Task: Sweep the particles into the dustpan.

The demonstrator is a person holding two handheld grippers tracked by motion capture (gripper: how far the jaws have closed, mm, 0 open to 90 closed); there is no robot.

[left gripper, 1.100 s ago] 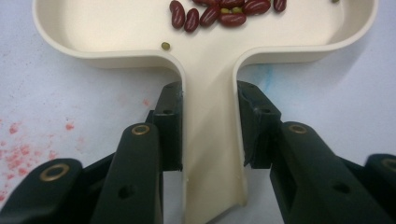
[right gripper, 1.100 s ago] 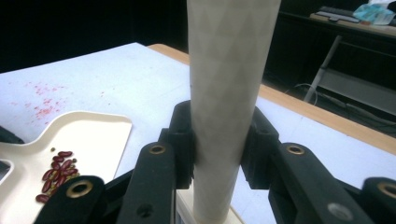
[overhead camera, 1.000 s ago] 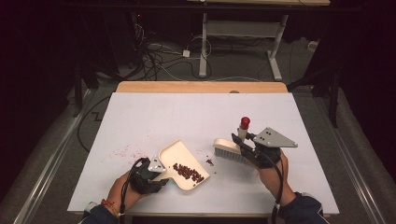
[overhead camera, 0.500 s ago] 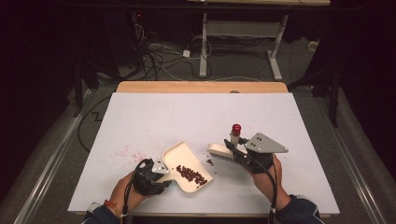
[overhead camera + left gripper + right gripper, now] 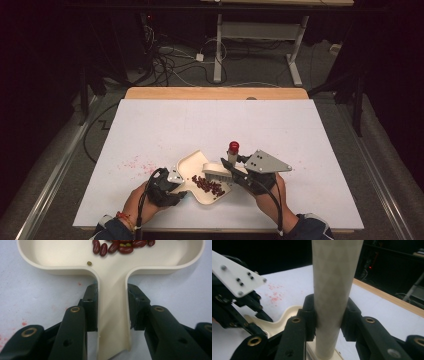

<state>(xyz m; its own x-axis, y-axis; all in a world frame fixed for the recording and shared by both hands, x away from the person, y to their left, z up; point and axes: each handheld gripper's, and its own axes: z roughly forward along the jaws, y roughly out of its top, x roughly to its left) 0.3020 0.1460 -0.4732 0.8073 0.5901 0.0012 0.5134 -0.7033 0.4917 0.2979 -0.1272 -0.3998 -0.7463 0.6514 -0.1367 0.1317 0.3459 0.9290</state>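
Hiding dustpan (image 5: 202, 176) beans (image 5: 210, 185): brush (image 5: 218, 172)

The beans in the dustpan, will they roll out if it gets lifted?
Probably, if tipped: the beans lie loose and look smooth and rounded. Held level, the dustpan with its raised rim would likely keep them in. The left hand-held gripper clamps its narrow handle, so it may wobble.

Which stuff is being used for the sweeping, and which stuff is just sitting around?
In use:
dustpan, held by left gripper
brush, held by right gripper
red beans in the dustpan

Just around:
red specks on the table
cables on the floor
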